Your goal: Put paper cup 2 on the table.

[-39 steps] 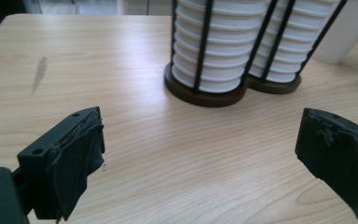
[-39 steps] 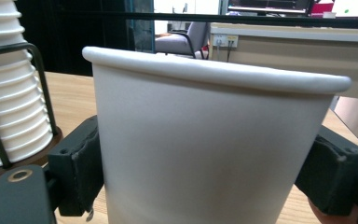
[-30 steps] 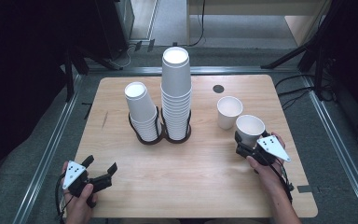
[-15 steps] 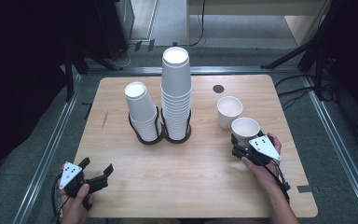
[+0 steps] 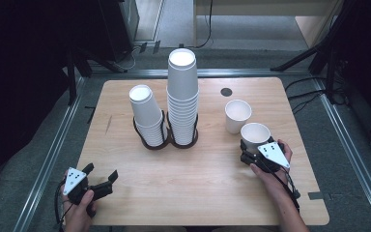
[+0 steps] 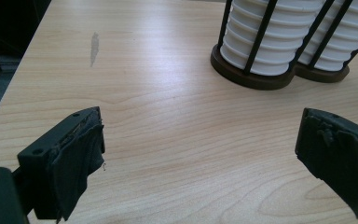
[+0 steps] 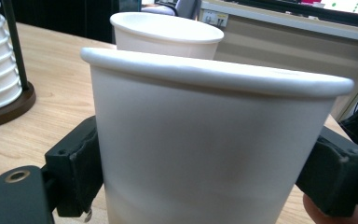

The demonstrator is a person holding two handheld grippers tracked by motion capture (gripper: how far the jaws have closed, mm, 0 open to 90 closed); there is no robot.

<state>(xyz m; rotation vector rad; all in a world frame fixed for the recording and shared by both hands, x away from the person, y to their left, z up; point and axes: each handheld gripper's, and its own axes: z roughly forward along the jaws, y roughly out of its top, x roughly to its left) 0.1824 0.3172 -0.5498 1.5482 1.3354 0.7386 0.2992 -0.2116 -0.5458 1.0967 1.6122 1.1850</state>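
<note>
R tool has a paper cup between its jaws; jaws have just been opening, pads look touching or just off the cup wall, can't tell if any squeeze is left. Cup stands upright on the tabletop, right side, just in front of a second loose cup. L tool is wide open w/ nothing in it, near the front-left corner, well apart from the two cup stacks in their dark holder.

Judgement: this is a set-down. Do it well by spreading jaws evenly, then backing straight away from the cup so neither pad drags or tips it into its neighbour.

Hard to see: cup's base is cut off at the frame bottom in the right gripper view, so can't confirm it's fully seated.
</note>
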